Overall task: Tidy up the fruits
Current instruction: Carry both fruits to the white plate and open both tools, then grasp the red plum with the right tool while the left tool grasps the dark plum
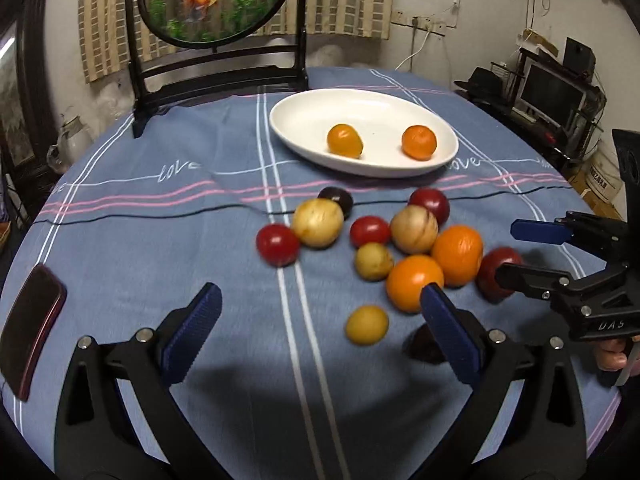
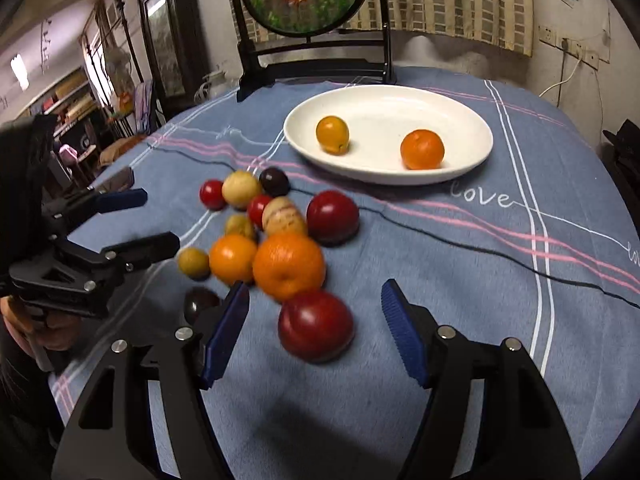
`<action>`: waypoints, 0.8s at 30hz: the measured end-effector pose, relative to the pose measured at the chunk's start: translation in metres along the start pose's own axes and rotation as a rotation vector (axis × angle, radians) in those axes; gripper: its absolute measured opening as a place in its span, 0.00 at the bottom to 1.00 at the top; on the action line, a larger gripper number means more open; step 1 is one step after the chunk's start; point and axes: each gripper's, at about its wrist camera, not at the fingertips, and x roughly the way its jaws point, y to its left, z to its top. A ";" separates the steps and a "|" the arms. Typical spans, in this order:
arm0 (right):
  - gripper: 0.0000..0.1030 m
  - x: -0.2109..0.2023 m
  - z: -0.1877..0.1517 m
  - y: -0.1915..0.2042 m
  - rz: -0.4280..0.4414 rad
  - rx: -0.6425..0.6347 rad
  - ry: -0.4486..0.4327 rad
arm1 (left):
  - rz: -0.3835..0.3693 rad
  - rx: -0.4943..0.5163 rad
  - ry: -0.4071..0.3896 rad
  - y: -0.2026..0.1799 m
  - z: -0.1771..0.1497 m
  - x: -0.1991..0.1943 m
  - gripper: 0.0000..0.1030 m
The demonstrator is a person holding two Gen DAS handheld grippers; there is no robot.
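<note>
Worktop [image 1: 120, 240]: round, under a blue cloth with pink and white stripes.
Plate [image 1: 304, 104]: white oval dish at 12 o'clock of the fruit pile, holding a yellow-orange fruit [image 1: 344, 141] and a small orange [image 1: 419, 142], apart from each other.
Fruit pile [image 1: 414, 229]: loose on the cloth between plate and claws; oranges, red, pale and dark fruits, many touching.
Left claw [image 1: 320, 328]: jaws spread wide, nothing between them; a small yellow fruit [image 1: 367, 325] just ahead.
Right claw [image 2: 316, 328]: jaws wide apart, a red fruit [image 2: 316, 326] lies between them; contact seems absent, though blur hinders.
Phone [image 1: 30, 328]: at 9 o'clock.
</note>
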 end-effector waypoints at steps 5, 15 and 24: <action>0.67 0.001 -0.006 0.003 0.003 -0.013 0.012 | -0.020 0.022 -0.022 -0.005 -0.005 -0.009 0.98; 0.67 0.009 -0.013 0.000 -0.019 -0.006 0.043 | -0.058 0.044 -0.014 -0.010 -0.015 -0.013 0.98; 0.52 0.015 -0.013 -0.002 -0.011 0.002 0.067 | -0.119 0.098 0.005 -0.024 -0.026 -0.016 0.98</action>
